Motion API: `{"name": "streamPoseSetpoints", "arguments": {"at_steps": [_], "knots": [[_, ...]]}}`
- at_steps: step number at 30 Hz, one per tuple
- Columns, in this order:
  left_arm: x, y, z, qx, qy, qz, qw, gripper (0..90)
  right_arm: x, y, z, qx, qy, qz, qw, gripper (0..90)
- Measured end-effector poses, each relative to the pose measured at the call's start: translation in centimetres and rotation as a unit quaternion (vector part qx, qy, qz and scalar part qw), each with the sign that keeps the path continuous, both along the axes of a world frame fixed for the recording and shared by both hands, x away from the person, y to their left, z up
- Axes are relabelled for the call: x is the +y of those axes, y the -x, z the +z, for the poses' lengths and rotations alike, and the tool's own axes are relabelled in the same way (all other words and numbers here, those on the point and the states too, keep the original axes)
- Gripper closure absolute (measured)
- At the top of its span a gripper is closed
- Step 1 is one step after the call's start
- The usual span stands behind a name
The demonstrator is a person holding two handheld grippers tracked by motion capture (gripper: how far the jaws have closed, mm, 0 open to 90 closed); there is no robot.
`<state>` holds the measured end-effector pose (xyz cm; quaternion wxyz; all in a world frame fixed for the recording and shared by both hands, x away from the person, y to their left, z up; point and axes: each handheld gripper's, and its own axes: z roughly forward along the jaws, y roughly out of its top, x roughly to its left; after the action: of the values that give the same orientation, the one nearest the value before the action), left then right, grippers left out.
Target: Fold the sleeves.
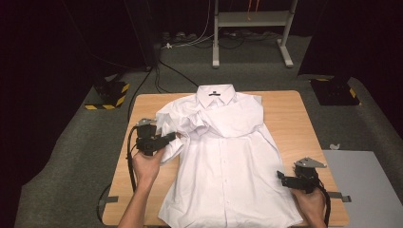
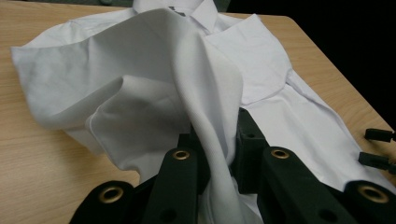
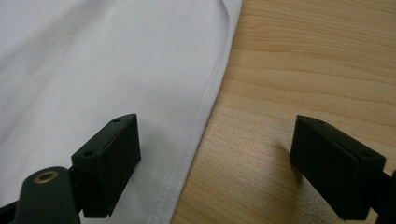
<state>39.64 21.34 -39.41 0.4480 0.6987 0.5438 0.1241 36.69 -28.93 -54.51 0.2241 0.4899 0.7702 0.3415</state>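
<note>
The white shirt (image 1: 228,161) lies face up and buttoned on the worktop (image 1: 294,118), collar away from you, and the fold has only begun. Your left claw (image 1: 172,137) is pinched on the sleeve (image 1: 190,124), with the cloth running up between its jaws; in the left gripper view that sleeve (image 2: 205,93) rises as a ridge straight ahead of the claw and drapes over the chest towards the collar (image 2: 205,11) beyond. The shoulder panel to the left of that claw is bunched and lifted off the wood, not yet laid flat. Your right claw (image 1: 281,176) sits at the shirt's lower side, jaws spread and holding nothing; in the right gripper view the hem edge (image 3: 205,116) runs between its jaws, one jaw over cloth and the other over bare wood. So, as I judge it, one sleeve is on its way across the body but not set down, the far side and its sleeve lie untouched, and the bottom half has yet to be folded up. You have most of the job left: lay this sleeve down smooth, match it on the other side, then fold the length.
</note>
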Motion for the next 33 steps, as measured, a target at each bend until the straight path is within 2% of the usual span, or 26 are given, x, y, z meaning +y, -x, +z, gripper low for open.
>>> {"name": "streamPoseSetpoints", "arguments": {"at_steps": [12, 20, 27, 30, 33], "knots": [[-2.9, -1.9, 0.8, -0.002, 0.031, -0.010, 0.9995, 80.0, 0.0, 0.0, 0.0, 0.000, 0.001, 0.001, 1.0000, 15.7], [-5.3, -3.0, 1.1, -0.006, 0.030, -0.015, 0.9994, 79.3, 0.0, 0.0, 0.0, 0.000, 0.000, 0.000, 1.0000, 15.7], [-7.7, -3.9, 1.3, -0.039, 0.015, -0.028, 0.9987, 78.5, 0.0, 0.0, 0.0, -0.001, 0.001, 0.003, 1.0000, 15.8], [-9.0, -4.3, 1.4, -0.059, 0.002, -0.039, 0.9975, 78.5, 0.1, 0.0, 0.0, 0.000, 0.001, 0.004, 1.0000, 15.7], [-10.1, -4.6, 1.3, -0.070, -0.002, -0.047, 0.9964, 77.9, 0.1, 0.0, 0.0, 0.000, 0.001, 0.005, 1.0000, 15.7]]}}
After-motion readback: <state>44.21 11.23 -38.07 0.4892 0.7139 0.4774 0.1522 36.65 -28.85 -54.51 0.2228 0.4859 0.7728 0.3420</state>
